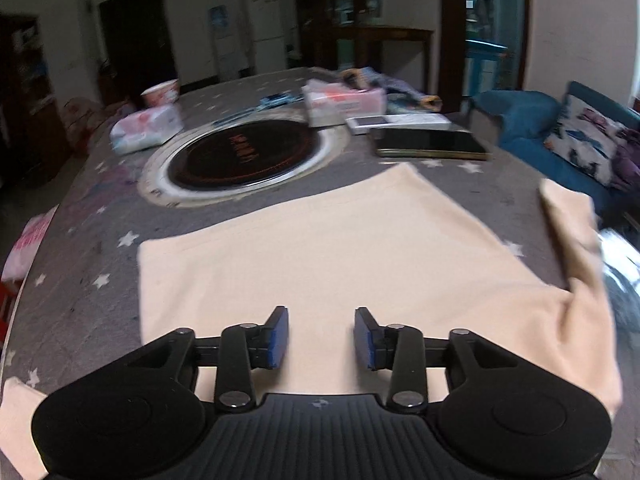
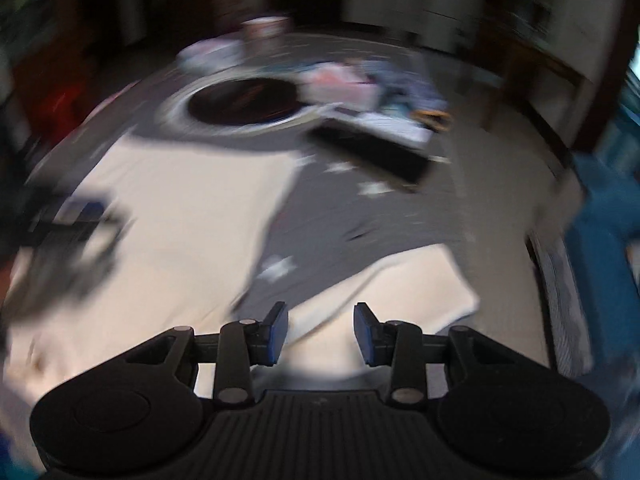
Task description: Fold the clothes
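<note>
While hovering over a fold like this, go slow and keep both sides matched. Got the pale peach, soft knit garment (image 1: pixel 320 248) spread mostly flat on the near part of the round bench (image 1: pixel 100 264), over a grey cloth dotted with white stars. Left hand-held gripper (image 1: pixel 321 338) hanging just over the near hem, blue pads apart, nothing between them. Same for the right hand-held gripper (image 2: pixel 321 332): pads apart, empty, poised above the loose peach side flap (image 2: pixel 400 292) sticking out toward the right edge. Heavily smeared on that side though, so can't say whether sleeve or doubled-over corner. Could fit a shirt freshly laid out or one midway through its folds; can't call it either way.

For doing it well: pinch close to an edge, lift low, carry across to line the edges up, then smooth flat before letting go. Worth watching that flap, lying close to the bench rim and probably keen to slide off. Looks like thin fabric, so expect drag and wrinkles against the cloth.

Round the bench: black glass hob in a steel ring (image 1: pixel 240 156) set into the middle, dark slab phone (image 1: pixel 432 144) and white remote (image 1: pixel 396 122) just beyond the garment's far corner, so keep swings short. Farther back, a soft tissue pack (image 1: pixel 146 128) and a paper cup (image 1: pixel 160 94). Dim room behind, white fridge (image 1: pixel 266 28) at the back, blue sofa (image 1: pixel 532 120) off to the right.
</note>
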